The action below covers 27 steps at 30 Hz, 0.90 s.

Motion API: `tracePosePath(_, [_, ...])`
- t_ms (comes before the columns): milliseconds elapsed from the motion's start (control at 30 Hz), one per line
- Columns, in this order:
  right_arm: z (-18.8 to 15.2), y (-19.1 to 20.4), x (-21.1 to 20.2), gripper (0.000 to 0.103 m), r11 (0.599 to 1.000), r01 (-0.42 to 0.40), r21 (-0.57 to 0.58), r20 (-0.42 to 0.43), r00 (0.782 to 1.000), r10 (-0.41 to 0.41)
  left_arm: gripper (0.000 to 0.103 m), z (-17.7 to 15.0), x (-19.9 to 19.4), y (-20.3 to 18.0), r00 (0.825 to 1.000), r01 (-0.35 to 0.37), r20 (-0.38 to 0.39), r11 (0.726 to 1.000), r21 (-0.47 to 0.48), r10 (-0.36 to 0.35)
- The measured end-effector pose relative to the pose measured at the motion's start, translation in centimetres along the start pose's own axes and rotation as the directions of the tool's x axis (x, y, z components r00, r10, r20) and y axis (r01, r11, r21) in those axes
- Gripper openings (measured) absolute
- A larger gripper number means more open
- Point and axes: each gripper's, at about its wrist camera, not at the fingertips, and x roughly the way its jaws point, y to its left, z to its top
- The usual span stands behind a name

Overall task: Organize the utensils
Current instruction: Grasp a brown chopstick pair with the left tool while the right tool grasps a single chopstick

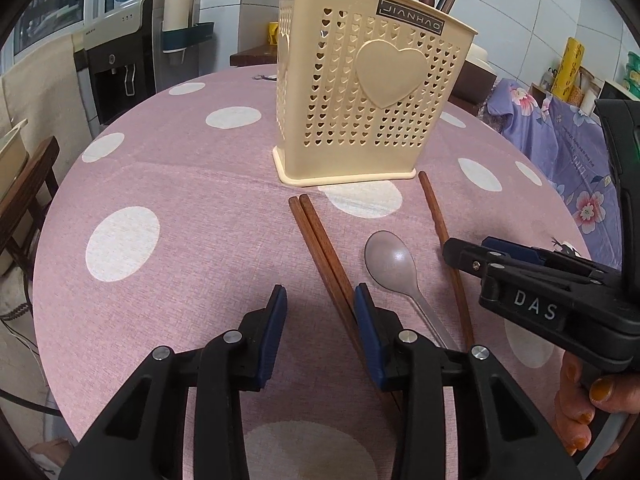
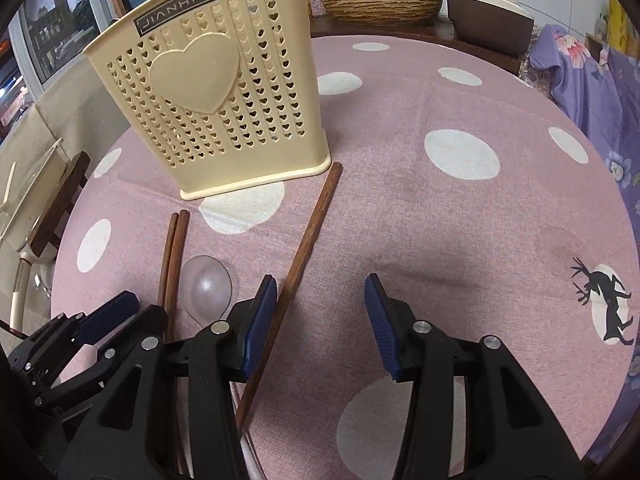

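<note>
Left gripper point(image 1: 320, 316) jaws parted, nothing between, over tablecloth point(image 1: 180, 184); paired chopsticks point(image 1: 320, 240) just beside its right pad; spoon point(image 1: 390, 260) next; single chopstick point(image 2: 308, 236) beside right gripper point(image 2: 320, 312), jaws apart, empty; cream holder point(image 1: 368, 88) upright behind.

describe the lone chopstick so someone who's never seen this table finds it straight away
Start at the cream heart-patterned holder standing on the pink polka-dot tablecloth. From its right front corner a single brown chopstick runs back toward the camera. Unlike the paired chopsticks left of the spoon, it lies alone.
</note>
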Motion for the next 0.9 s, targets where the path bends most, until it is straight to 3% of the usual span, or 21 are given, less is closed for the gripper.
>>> tracePosePath(400, [-0.5,-1.9,-0.6,0.044,1.0,0.018,0.018,-0.007,1.0,-0.018,0.036,-0.3,-0.6,1.0,1.0,-0.021,-0.005,1.0,-0.005,0.021])
tracePosePath(567, [0.0,-3.3,-0.5,0.044,0.995,-0.031,0.099,-0.016,0.999,0.032,0.036,0.2,-0.5,2.0,1.0,-0.003,-0.024,0.998,-0.056,0.001])
tracePosePath(767, [1.9,-3.2,0.2,0.038,0.989,0.023,0.146,-0.006,1.0,-0.023,0.036,1.5,0.6,1.6,0.999,0.006,-0.036,0.996,-0.094,-0.01])
tracePosePath(900, [2.9,-2.8,1.2,0.03,0.987,0.056,0.148,-0.023,0.998,-0.053,0.035,2.0,1.4,0.9,0.999,-0.033,-0.037,0.996,-0.084,0.03])
